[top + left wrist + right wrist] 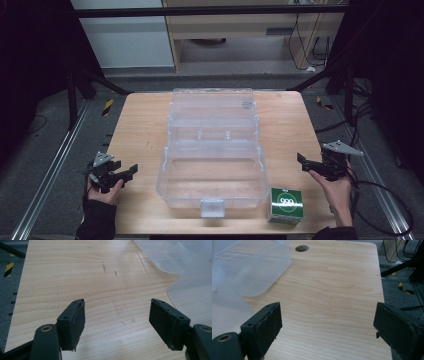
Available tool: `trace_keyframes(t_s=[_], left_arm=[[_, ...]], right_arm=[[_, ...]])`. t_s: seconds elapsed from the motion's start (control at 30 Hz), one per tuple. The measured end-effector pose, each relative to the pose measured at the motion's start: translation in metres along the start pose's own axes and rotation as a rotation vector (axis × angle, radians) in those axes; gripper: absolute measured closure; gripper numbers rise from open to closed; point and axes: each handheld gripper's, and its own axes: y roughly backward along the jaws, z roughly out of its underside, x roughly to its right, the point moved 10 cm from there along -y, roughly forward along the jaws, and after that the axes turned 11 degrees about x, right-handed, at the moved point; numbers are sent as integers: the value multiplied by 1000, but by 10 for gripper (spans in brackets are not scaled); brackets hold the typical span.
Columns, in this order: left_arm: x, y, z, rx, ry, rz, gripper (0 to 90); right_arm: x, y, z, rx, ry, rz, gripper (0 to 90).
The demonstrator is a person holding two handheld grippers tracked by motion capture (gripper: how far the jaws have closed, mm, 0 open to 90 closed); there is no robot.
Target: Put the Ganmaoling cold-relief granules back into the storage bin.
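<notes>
A clear plastic storage box (162,181) lies open mid-table, its lid (212,107) folded back toward the far edge. A green and white carton (286,205) stands by the box's front right corner. My left gripper (127,170) hovers over the table's front left, pointing toward the box; in the left gripper view its jaws (117,312) stand wide apart over bare wood, with the box's edge (192,290) to the right. My right gripper (301,162) hangs at the table's right edge, above the carton. In the right gripper view its jaws (328,317) are open with nothing between them.
The wooden table (140,125) has bare strips left and right of the box. A cable hole (302,248) sits near the far right corner. Metal rails, black frame legs and cables run along the floor on both sides.
</notes>
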Motion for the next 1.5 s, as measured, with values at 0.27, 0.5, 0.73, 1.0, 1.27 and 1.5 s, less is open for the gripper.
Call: trace_keyframes(t_s=[0.27,0.5,0.73,1.0,1.27,1.5], left_arm=[[2,-3,7,-34,-25,27,268],[6,-5,11,-54,-58,36,248],[6,-6,12,-60,-55,38,249],[8,-7,15,-77,-67,44,247],[10,-8,18,-90,-71,50,247],[9,-9,21,-100,-80,49,247]], right_arm=[[-15,16,-19,-5,80,-35,84],[-39,31,-37,-3,140,-122,75],[-63,40,-45,-31,205,-202,65],[-85,48,-40,-113,296,-322,49],[-97,63,-35,-225,407,-402,34],[-107,75,-26,-308,491,-469,31]])
